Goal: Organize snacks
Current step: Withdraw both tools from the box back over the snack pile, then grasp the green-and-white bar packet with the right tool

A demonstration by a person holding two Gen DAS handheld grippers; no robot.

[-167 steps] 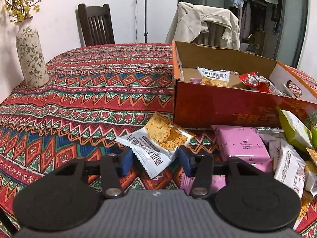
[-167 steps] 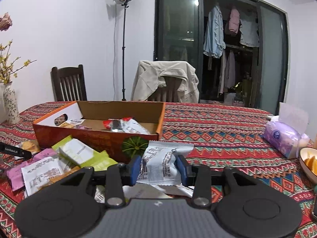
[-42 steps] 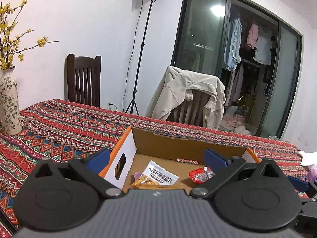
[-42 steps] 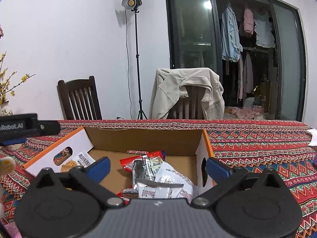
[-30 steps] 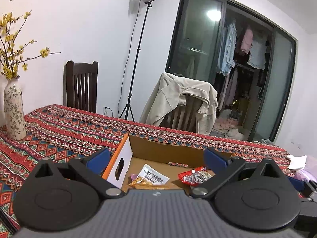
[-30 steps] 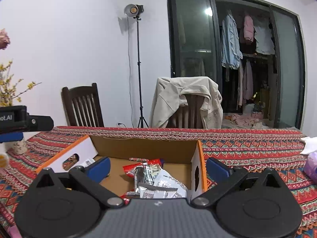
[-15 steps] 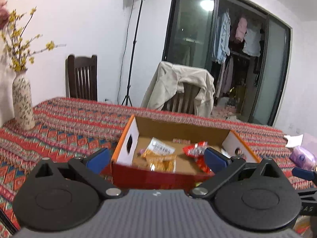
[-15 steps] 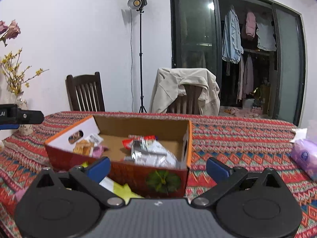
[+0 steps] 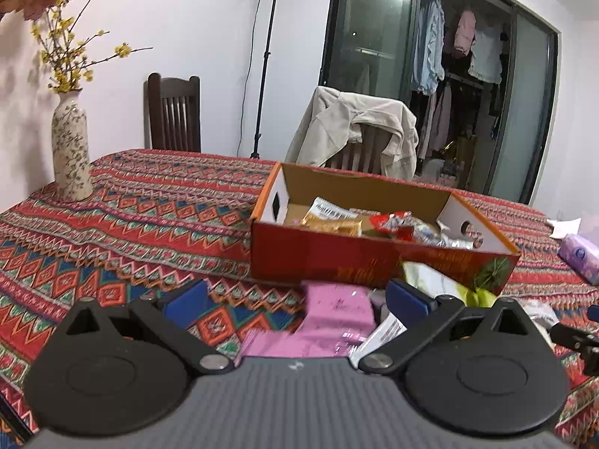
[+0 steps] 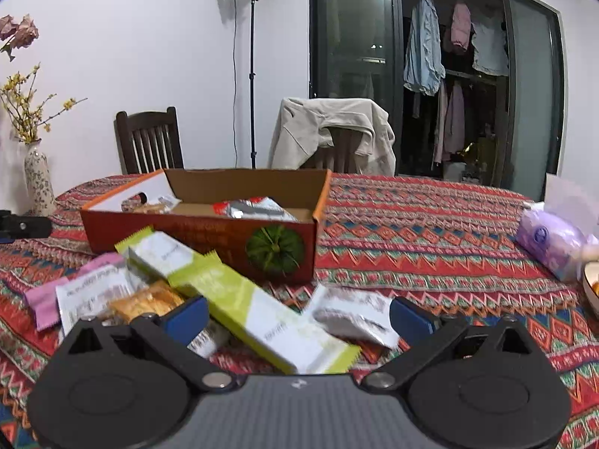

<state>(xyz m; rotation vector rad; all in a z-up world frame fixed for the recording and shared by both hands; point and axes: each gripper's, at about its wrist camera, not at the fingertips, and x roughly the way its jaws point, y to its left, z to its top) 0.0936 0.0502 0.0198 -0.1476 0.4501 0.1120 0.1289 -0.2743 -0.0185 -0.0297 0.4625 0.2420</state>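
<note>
From the left wrist view, the left gripper [image 9: 295, 299] hangs above the patterned tablecloth [image 9: 131, 232] with its blue pads spread wide and nothing between them. Just past it lies a pink packet [image 9: 338, 305], with more pink wrapping nearer the camera, and beyond that stands the red cardboard box [image 9: 337, 258], which holds a gold-and-white snack bag [image 9: 329, 215] at its left and red wrappers [image 9: 393, 222] toward the middle. A flowered vase [image 9: 71, 149] stands at the table's far left, and a jacket-draped chair [image 9: 359, 134] sits behind the box. From the right wrist view, the right gripper [image 10: 297, 316] is likewise spread wide and empty, low over the loose pile in front of the box [image 10: 209, 239]. A long green-and-white packet [image 10: 262, 314] lies diagonally between its pads, touching neither as far as can be seen; a second green packet [image 10: 161, 254] lies behind it, a white-and-silver packet [image 10: 355, 316] lies beside the right pad, and an orange snack bag [image 10: 146, 301] lies by the left one. A purple tissue pack [image 10: 550, 241] sits well apart at the right.
</note>
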